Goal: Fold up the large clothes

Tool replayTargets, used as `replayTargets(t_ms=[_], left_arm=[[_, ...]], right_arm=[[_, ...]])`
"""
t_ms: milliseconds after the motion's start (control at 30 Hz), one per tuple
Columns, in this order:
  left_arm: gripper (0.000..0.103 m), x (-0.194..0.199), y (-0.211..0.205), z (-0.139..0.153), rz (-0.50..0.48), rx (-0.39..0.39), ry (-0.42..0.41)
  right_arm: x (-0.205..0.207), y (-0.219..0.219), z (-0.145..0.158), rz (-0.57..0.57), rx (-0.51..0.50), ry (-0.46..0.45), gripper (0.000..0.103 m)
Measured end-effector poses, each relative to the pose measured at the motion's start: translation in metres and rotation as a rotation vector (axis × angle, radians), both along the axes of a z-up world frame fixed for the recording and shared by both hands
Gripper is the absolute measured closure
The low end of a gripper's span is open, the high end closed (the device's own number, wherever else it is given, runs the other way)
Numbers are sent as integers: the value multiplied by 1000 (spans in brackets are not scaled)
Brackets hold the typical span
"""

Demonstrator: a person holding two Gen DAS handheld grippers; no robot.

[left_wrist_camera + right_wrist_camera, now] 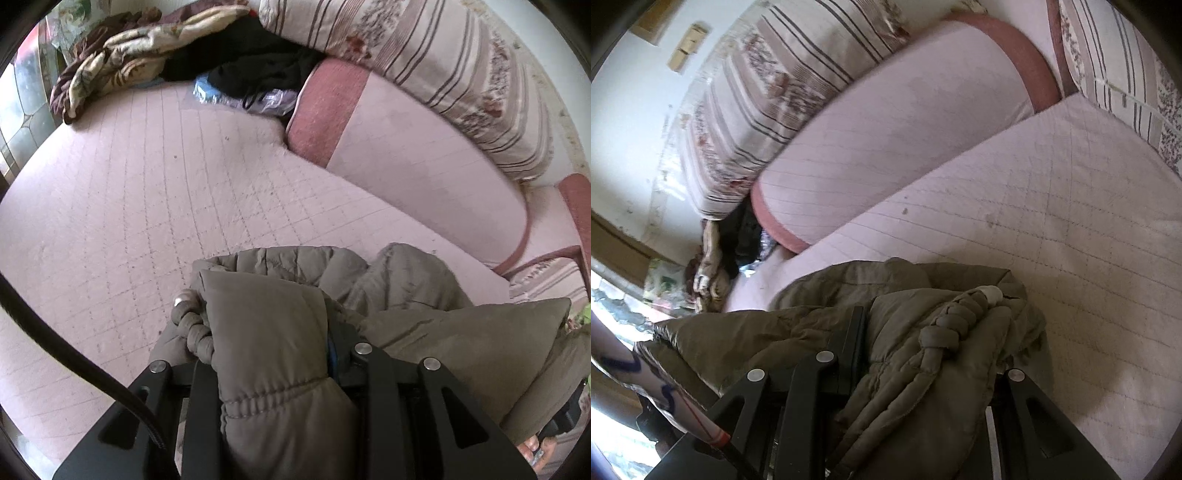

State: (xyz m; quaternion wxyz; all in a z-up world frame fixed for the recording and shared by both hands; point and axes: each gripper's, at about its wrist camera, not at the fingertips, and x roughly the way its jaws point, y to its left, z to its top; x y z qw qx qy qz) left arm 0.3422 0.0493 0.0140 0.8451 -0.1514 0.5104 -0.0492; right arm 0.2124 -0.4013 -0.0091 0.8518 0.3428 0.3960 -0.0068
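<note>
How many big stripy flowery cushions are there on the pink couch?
2 in view. One stripy cushion leans along the back, behind the pink bolster. The other stripy cushion sits at the far end of the quilted seat. More may hide beyond the picture edges.

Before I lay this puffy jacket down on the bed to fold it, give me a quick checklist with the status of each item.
1. Left hand-held gripper clamped on olive puffer jacket: ok.
2. Right hand-held gripper clamped on the jacket: ok.
3. Quilted pink bedspread bare ahead: ok.
4. Jacket spread flat: not ok, bunched.
5. Black clothes clear of the landing spot: ok.
6. Zipper closed: cannot tell.
</note>
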Motion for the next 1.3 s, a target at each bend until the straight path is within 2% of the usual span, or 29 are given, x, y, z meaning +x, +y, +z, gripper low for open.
replayTargets(t_ms=[300,433,567,633,733,800,833,900,967,1067,1133,1200,1300], left_arm=[[70,24,4,-45,46,-42,54],[68,27,7,-46,46,-91,59],[58,19,18,-32,19,-196,50],[51,11,31,-21,12,-307,40],[41,-1,50,-4,8,-470,19],[38,-6,58,8,5,-537,6],[36,-11,63,16,-1,-565,-6],[34,-15,66,27,-7,-590,-18],[32,-21,70,38,-20,-617,-29],[31,-33,73,52,-30,-633,-57],[31,-39,78,61,-33,-657,-79],[31,-45,86,70,-21,-673,-113],[30,-56,97,93,10,-638,-174]], right_arm=[[29,-8,-40,-14,35,51,79],[33,-11,-49,-31,61,54,79],[29,-13,-46,-45,81,43,77],[22,-13,-39,-53,93,23,75],[12,-13,-26,-57,116,-24,65],[6,-13,-17,-59,137,-57,41],[2,-12,-10,-66,142,-77,36],[-6,-11,5,-96,126,-119,13],[-16,-13,25,-137,97,-172,8],[-27,-11,46,-135,79,-198,8],[-36,-4,59,-117,19,-206,8],[-43,7,66,-88,-41,-196,8],[-53,20,66,-51,-91,-178,8]])
